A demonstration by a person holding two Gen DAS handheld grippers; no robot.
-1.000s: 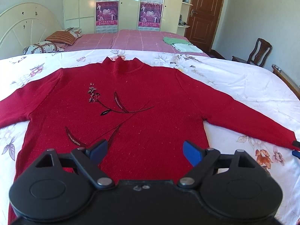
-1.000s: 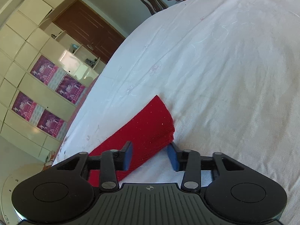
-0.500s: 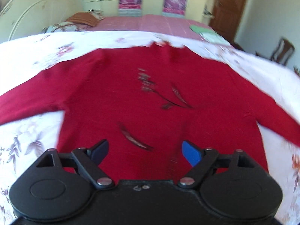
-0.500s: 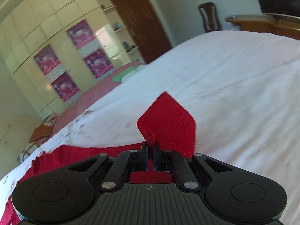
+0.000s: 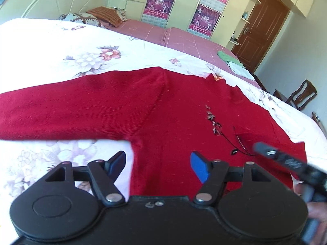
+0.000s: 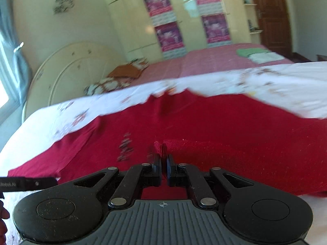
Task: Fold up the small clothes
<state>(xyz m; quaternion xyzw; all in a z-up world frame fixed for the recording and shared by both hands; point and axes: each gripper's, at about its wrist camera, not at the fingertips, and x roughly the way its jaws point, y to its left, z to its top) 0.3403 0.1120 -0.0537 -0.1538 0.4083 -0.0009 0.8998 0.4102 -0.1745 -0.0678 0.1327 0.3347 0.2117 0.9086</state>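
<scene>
A red sweater (image 5: pixel 184 112) with dark embroidery lies flat on a white floral sheet (image 5: pixel 61 51). In the left wrist view my left gripper (image 5: pixel 158 166) hovers over the sweater's side edge just below the armpit of the sleeve (image 5: pixel 61 110). Its jaws are closing, and the blue pads (image 5: pixel 199 169) do not press on the cloth. In the right wrist view my right gripper (image 6: pixel 162 163) is shut on the cuff (image 6: pixel 161 148) of the other sleeve. That sleeve is drawn across the sweater's body (image 6: pixel 224 122). The right gripper shows as a blurred black bar (image 5: pixel 286 161) in the left wrist view.
Behind the sheet is a pink bed cover with folded green and white clothes (image 6: pixel 259 55) and pillows (image 5: pixel 92 16) by a cream headboard. A wooden chair (image 5: pixel 300 94) stands at the right, with a brown door (image 5: pixel 263 24) and a postered wardrobe behind.
My right gripper shut on the sleeve cuff, lifted it off the sheet and carried it over the sweater's body. My left gripper slid left to the armpit, its jaws narrowing.
</scene>
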